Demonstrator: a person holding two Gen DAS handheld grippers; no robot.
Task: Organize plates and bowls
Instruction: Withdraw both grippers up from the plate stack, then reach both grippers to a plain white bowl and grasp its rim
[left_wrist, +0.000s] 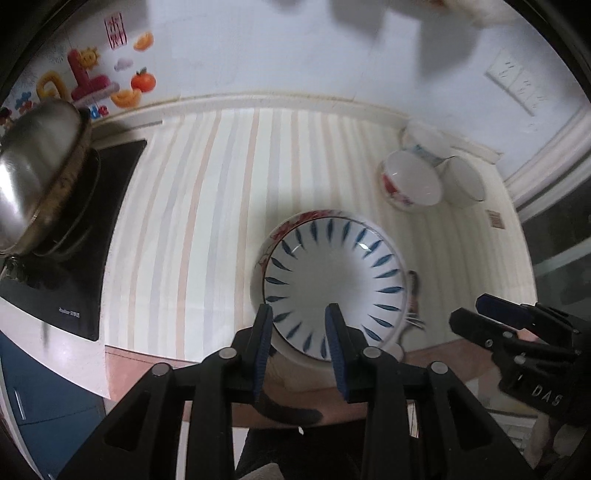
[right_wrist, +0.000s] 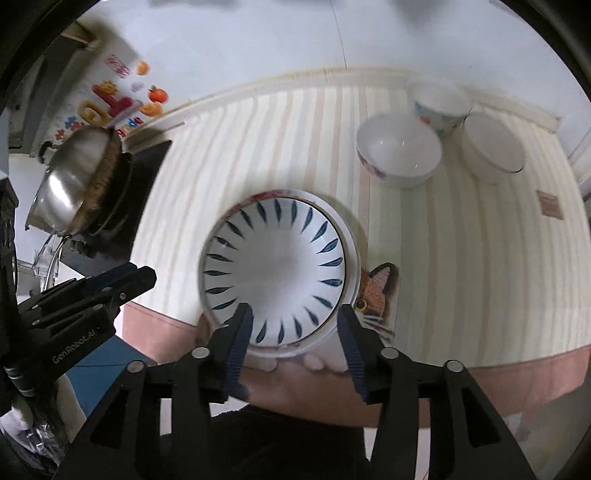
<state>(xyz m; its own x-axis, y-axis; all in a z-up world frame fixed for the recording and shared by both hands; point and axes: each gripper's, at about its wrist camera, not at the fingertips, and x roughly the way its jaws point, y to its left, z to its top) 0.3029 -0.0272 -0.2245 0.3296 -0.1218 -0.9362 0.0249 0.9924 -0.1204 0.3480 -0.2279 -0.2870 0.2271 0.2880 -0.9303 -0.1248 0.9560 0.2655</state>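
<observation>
Bowls: still scattered, so stacking looks like the job.
Striped cloth (right_wrist: 280, 122): covers the counter, everything sits on it.
Steel pot (right_wrist: 70, 184): far left on the cooktop, well clear.
Blue-leaf bowl (right_wrist: 275, 266): near the front edge, nested in a red-patterned dish (left_wrist: 267, 245).
Three more bowls (right_wrist: 399, 155): clustered back right, touching or nearly.
Right gripper (right_wrist: 293, 326): jaws spread wide around the near rim, holding nothing.
Left gripper (left_wrist: 297, 325): jaws also apart, one pad inside the rim, one outside.
Tip: I'd pinch the rim squarely and lift level, glazed stuff slips.
</observation>
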